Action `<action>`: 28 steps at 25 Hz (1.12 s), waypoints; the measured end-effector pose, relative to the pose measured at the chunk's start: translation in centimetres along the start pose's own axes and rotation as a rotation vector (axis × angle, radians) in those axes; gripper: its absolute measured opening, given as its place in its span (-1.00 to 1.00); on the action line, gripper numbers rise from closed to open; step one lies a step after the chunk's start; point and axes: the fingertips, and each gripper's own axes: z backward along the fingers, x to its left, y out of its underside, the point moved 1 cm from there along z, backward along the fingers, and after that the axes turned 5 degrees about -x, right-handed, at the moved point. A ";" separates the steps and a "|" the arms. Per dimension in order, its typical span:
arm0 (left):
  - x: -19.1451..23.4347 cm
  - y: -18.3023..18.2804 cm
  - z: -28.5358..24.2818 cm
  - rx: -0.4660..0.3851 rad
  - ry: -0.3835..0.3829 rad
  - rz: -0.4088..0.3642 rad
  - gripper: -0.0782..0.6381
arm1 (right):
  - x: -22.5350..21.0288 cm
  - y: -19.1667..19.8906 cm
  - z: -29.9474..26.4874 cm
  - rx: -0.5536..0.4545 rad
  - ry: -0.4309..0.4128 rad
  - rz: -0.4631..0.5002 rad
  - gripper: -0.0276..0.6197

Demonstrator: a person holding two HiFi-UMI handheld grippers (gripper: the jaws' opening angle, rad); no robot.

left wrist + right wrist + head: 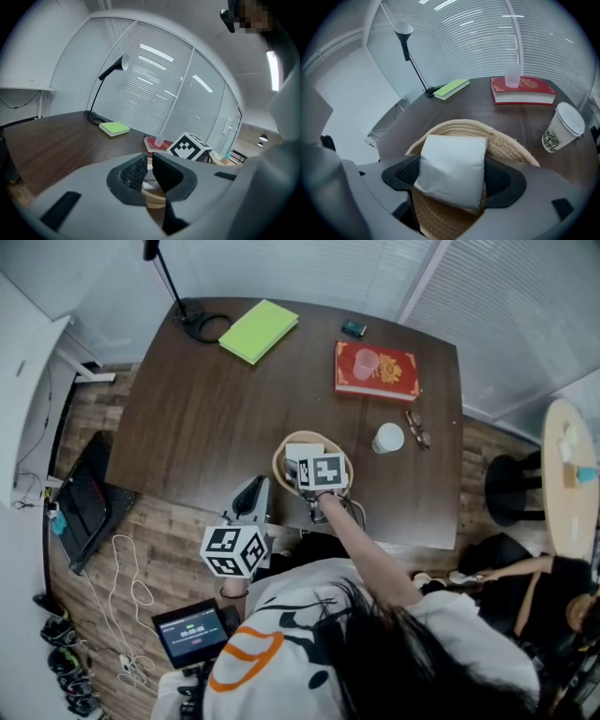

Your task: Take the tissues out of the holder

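Clamping the tissue pack (pixel 451 171) by its sides, the right gripper (pixel 452 179) holds it over the woven holder (pixel 512 144) at the desk's (pixel 487 110) 6 o'clock edge. The soft pack could slip free and drop back in. The light holder could also drag along, since the left gripper (pixel 147 167), its fingers nearly together and empty, steadies nothing.

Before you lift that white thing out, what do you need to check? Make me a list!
1. Grip: the right gripper has its jaws shut on the tissue pack, one on each side: ok.
2. Pack above the rim of the basket: cannot tell.
3. Nothing else left in the basket: cannot tell, the pack covers it.
4. The paper cup stands apart from the basket: ok.
5. The left gripper is empty, jaws together: ok.
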 end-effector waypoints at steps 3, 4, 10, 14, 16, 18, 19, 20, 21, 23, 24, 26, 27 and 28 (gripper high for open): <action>-0.4 0.3 0.1 0.003 0.004 -0.002 -0.70 | 0.5 -0.6 1.2 -0.031 -0.024 0.020 0.42; -0.5 0.4 0.2 0.003 0.006 -0.002 -0.70 | 0.6 -0.7 1.7 -0.041 -0.031 0.027 0.42; -1.3 0.7 0.1 0.006 0.022 -0.009 -0.70 | 0.5 -2.1 4.6 -0.111 -0.074 0.024 0.42; -1.8 1.0 0.0 0.010 0.033 -0.011 -0.70 | 0.5 -2.6 6.6 -0.145 -0.099 0.006 0.42; -2.1 1.1 -0.2 0.013 0.040 -0.013 -0.70 | 0.4 -2.8 7.5 -0.158 -0.107 0.003 0.42; -2.5 1.3 -0.3 0.017 0.051 -0.015 -0.70 | 0.2 -2.7 8.5 -0.171 -0.112 0.009 0.42; -2.8 1.5 -0.3 0.020 0.057 -0.017 -0.70 | 0.2 -2.6 9.0 -0.178 -0.114 0.012 0.42; -3.0 1.6 -0.3 0.023 0.064 -0.019 -0.70 | 0.1 -2.6 9.4 -0.184 -0.114 0.011 0.42; -3.2 1.7 -0.2 0.027 0.070 -0.022 -0.70 | 0.0 -2.4 9.9 -0.190 -0.113 0.008 0.42; -3.5 1.9 -0.3 0.035 0.083 -0.027 -0.70 | -0.3 -2.2 10.7 -0.200 -0.108 -0.004 0.42; -3.7 2.0 -0.3 0.039 0.089 -0.030 -0.70 | -0.5 -2.1 11.0 -0.206 -0.104 -0.009 0.42; -4.1 2.2 -0.4 0.046 0.104 -0.035 -0.70 | -0.7 -2.0 11.8 -0.220 -0.103 -0.020 0.42; -4.4 2.3 -0.5 0.050 0.113 -0.038 -0.70 | -0.8 -1.9 12.2 -0.228 -0.104 -0.027 0.42; -4.7 2.4 -0.5 0.054 0.123 -0.041 -0.70 | -0.9 -1.7 12.6 -0.235 -0.103 -0.034 0.42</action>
